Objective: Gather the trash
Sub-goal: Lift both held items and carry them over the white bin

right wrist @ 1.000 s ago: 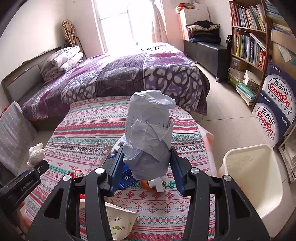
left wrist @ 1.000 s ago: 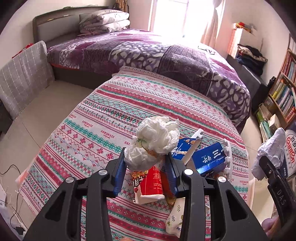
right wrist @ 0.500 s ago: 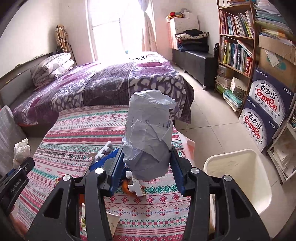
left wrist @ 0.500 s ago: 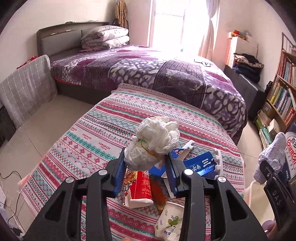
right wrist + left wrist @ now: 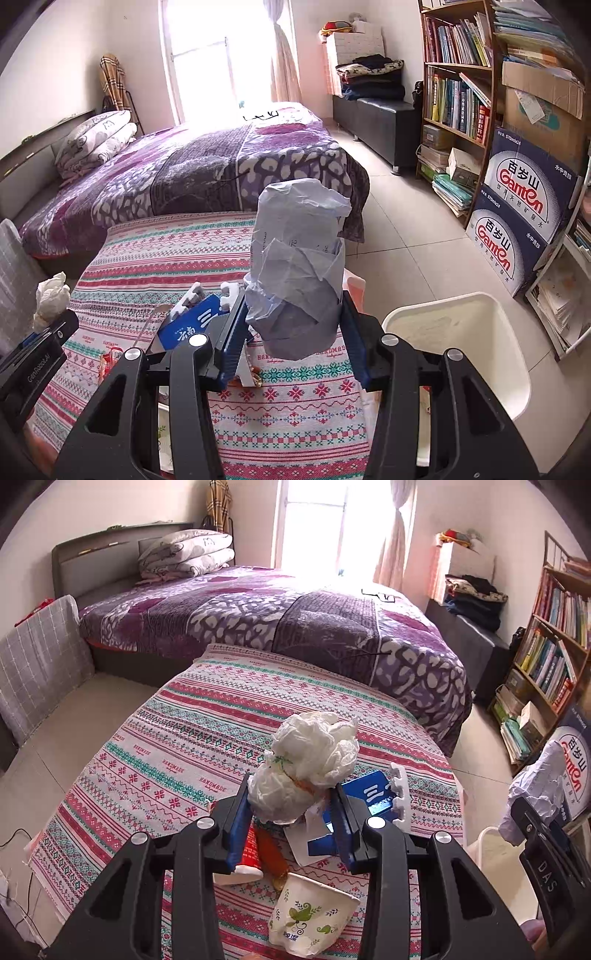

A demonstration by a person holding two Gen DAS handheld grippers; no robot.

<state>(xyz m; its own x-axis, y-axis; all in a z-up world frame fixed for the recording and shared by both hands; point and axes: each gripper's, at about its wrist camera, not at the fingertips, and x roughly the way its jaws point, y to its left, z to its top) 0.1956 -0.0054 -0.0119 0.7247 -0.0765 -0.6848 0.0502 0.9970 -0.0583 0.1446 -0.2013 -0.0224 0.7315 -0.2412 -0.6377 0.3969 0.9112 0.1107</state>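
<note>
Above the near end of the bench covered by a red, white and green striped patterned cloth (image 5: 192, 738), the left gripper (image 5: 291, 812) has its blue-padded fingers (image 5: 236, 823) closed on a crumpled white tissue wad (image 5: 306, 764), held clear of the cloth. Directly beneath it lie a red and white snack packet (image 5: 249, 853), an orange wrapper (image 5: 271, 849), a blue rectangular carton with white lettering (image 5: 373, 794) and a white toothed foam piece (image 5: 399, 797), all close together on the cloth. A white paper cup with green leaf print (image 5: 310, 915) lies on its side at the near edge of the bench, just below the fingers.

Over the bench's right edge, the right gripper (image 5: 295, 325) has its fingers (image 5: 354, 339) clamped on a crumpled grey-white paper bundle (image 5: 299, 266), which stands upright between them. A cream plastic waste bin (image 5: 513, 373) stands on the tiled floor just beside the right edge, lower right of the bundle; its opening is unobstructed.

Beyond the far edge stands a bed with a purple patterned cover (image 5: 207, 173). A wooden bookshelf (image 5: 458, 88) and stacked blue and white water cartons (image 5: 524, 206) line the right wall, well apart from the bin.
</note>
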